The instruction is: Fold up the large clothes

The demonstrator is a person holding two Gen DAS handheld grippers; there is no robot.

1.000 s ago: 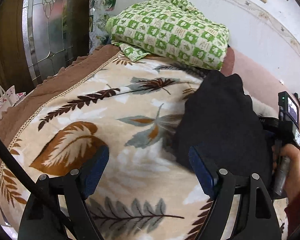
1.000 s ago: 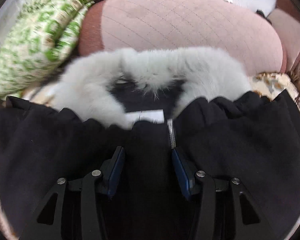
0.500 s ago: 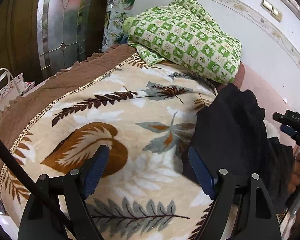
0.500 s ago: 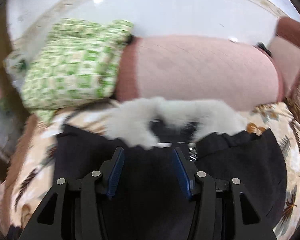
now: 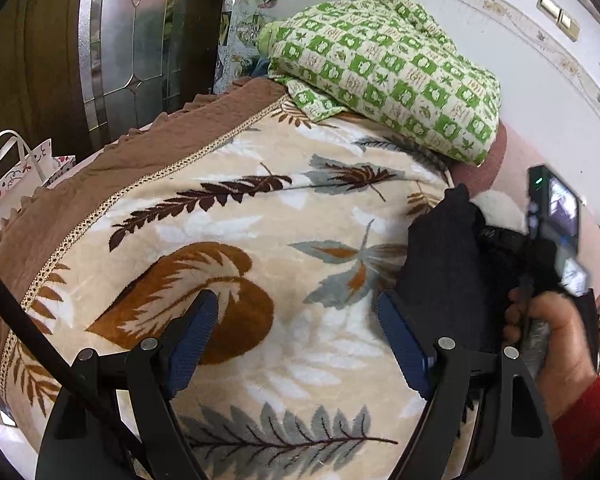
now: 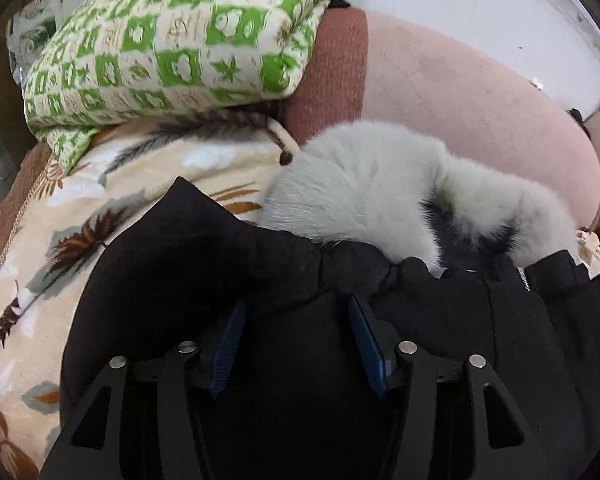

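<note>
A black coat with a pale grey fur collar lies bunched on a leaf-patterned blanket. My right gripper points down onto the coat, left of its zipper. Its jaws are opening; black cloth lies between them, and the blue pads' inner faces show free. In the left wrist view the coat is a dark lump at the right, with a person's hand on the right gripper's handle. My left gripper hovers open over bare blanket, its right finger close to the coat's edge.
A folded green-checked quilt is stacked at the blanket's far end against the wall. A pink padded backrest runs behind the coat. A paper gift bag stands on the floor at the left, near a glass-panelled door.
The right gripper has swung left along the coat, away from the zipper and collar middle, and its jaws stand slightly wider. The left gripper drifted a little; it stays open.
</note>
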